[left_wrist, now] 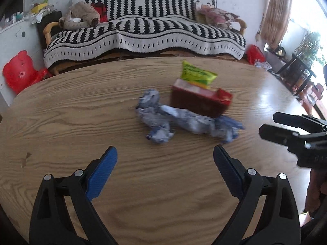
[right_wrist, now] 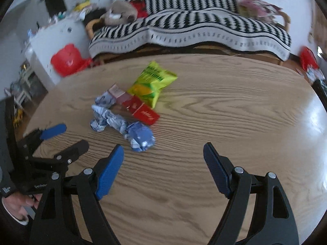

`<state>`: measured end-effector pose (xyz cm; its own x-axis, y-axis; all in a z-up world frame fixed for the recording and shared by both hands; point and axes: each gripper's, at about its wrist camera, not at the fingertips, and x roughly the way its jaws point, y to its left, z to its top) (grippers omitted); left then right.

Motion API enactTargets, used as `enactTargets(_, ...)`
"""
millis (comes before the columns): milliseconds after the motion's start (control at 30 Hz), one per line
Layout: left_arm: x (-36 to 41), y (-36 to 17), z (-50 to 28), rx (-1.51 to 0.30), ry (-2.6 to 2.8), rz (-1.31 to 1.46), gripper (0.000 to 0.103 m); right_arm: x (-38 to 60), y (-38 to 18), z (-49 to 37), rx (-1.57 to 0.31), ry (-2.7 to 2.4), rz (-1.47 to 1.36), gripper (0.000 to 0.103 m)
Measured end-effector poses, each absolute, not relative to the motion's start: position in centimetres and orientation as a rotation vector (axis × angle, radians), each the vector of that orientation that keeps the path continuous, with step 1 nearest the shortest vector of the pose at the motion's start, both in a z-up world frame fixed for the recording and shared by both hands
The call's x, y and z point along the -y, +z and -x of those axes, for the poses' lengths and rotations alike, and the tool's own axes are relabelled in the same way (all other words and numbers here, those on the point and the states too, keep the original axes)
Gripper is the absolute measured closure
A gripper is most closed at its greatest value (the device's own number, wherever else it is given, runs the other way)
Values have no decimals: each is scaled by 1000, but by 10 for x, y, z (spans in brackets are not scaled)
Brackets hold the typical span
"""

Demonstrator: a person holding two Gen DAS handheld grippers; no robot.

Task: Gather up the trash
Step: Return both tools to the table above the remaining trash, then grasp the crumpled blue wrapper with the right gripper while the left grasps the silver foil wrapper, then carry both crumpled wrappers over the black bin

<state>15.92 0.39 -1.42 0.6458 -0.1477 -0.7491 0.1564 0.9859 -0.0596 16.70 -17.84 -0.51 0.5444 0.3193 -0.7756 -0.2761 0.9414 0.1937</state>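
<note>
On the wooden table (left_wrist: 61,112) lies a pile of trash: a crumpled blue-and-white wrapper (left_wrist: 184,122) (right_wrist: 122,124), a red carton (left_wrist: 200,100) (right_wrist: 139,110) and a yellow-green snack bag (left_wrist: 196,74) (right_wrist: 153,81). My left gripper (left_wrist: 165,153) (right_wrist: 67,134) is open just short of the wrapper, nothing between its blue pads. My right gripper (right_wrist: 163,151) (left_wrist: 267,124) is open too, to the right of the pile, and holds nothing.
Beyond the table stands a sofa (left_wrist: 143,34) under a black-and-white throw with a plush toy (left_wrist: 81,16) on it. A red plastic stool (left_wrist: 18,71) and a red bag (left_wrist: 254,54) sit on the floor. A hand (right_wrist: 16,206) shows at the lower left.
</note>
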Motion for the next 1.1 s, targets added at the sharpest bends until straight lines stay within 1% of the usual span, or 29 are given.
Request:
enactTargets(267, -15, -37, -193, -873, -186, -23, 11, 146, -33, -201, -976, 398, -14, 26)
enactTargets(433, -21, -41, -208, -886, -201, 7, 11, 138, -40, -214, -989, 419, -14, 33)
enactTargets(533, -19, -42, -215, -896, -206, 12, 11, 134, -42, -218, -983, 427, 6, 44)
enactTargets(567, -19, -43, -217, -901, -211, 18, 11, 133, -42, -219, -985, 440, 6, 59)
enactTargets(600, -19, -44, -220, -909, -213, 21, 11, 132, -42, -219, -992, 458, -6, 69)
enactTargets(633, -19, -45, -221, -911, -210, 20, 11, 133, -41, -220, -995, 461, -15, 70)
enactTargets(667, -18, -44, -222, -909, -210, 21, 11, 133, -41, -219, -995, 466, -15, 74)
enactTargets(733, -18, -45, -222, -909, -215, 23, 12, 132, -38, -217, -985, 465, -3, 75)
enactTargets(767, -17, -45, -222, -908, -213, 20, 15, 133, -36, -215, -981, 466, 0, 75)
enactTargets(800, -16, -45, -221, -905, -213, 16, 22, 135, -34, -214, -977, 467, -4, 75)
enactTargets(833, -15, -44, -220, -900, -217, 8, 27, 136, -32, -212, -973, 467, -9, 75)
enactTargets(900, -11, -43, -219, -892, -202, -13, 51, 140, -26, -208, -962, 461, -12, 76)
enactTargets(933, -11, -44, -218, -892, -197, -20, 57, 143, -24, -205, -956, 457, -15, 76)
enactTargets(967, -10, -43, -218, -896, -188, -27, 70, 145, -21, -203, -951, 454, -18, 76)
enactTargets(1000, -9, -42, -217, -899, -185, -26, 75, 149, -17, -199, -944, 452, -24, 76)
enactTargets(1033, -9, -41, -216, -902, -185, -19, 78, 151, -14, -197, -939, 450, -26, 76)
enactTargets(1100, -7, -36, -211, -899, -183, -29, 79, 157, -7, -190, -926, 444, -29, 76)
